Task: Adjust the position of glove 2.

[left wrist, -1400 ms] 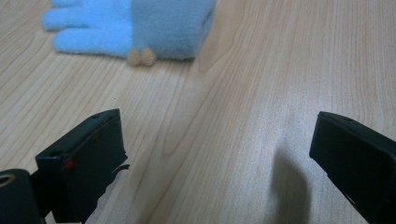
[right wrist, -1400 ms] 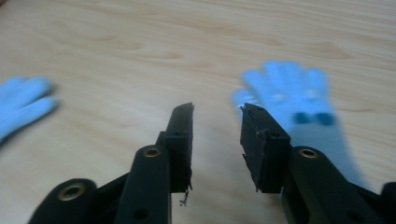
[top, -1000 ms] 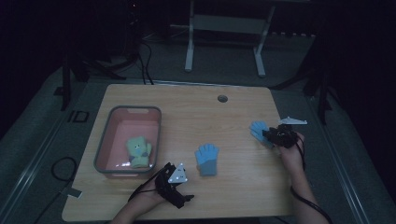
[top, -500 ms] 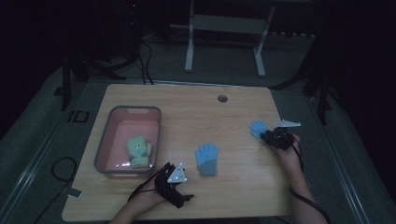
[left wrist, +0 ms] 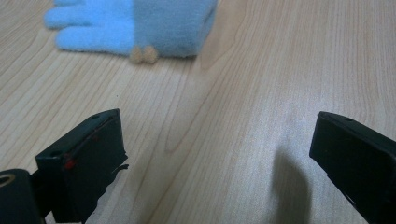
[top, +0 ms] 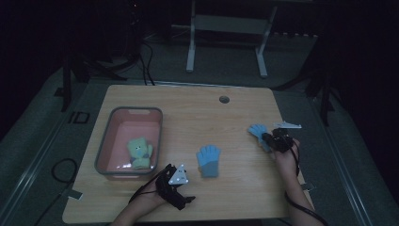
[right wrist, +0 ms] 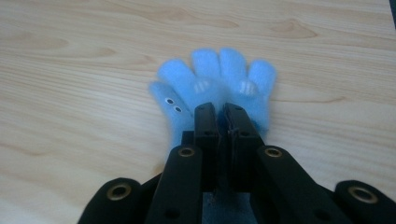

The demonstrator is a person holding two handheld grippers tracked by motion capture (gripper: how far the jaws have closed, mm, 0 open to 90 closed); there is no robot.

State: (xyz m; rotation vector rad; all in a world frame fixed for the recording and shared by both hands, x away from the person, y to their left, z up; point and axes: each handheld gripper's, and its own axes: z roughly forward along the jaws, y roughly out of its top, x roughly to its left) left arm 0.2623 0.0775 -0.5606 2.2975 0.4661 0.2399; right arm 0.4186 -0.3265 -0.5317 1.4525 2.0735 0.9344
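Since a second ago the right hand-held gripper (right wrist: pixel 225 109) has just closed its jaws on the blue glove (right wrist: pixel 215 86) at the frame's right, the left hand-held gripper (left wrist: pixel 215 154) gaping empty over the wooden table (top: pixel 197 113) in a dark room.

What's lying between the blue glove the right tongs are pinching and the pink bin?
The other blue glove lies mid-table, roughly on the line from the held glove in the right tongs to the pink bin. Otherwise the table looks bare there.
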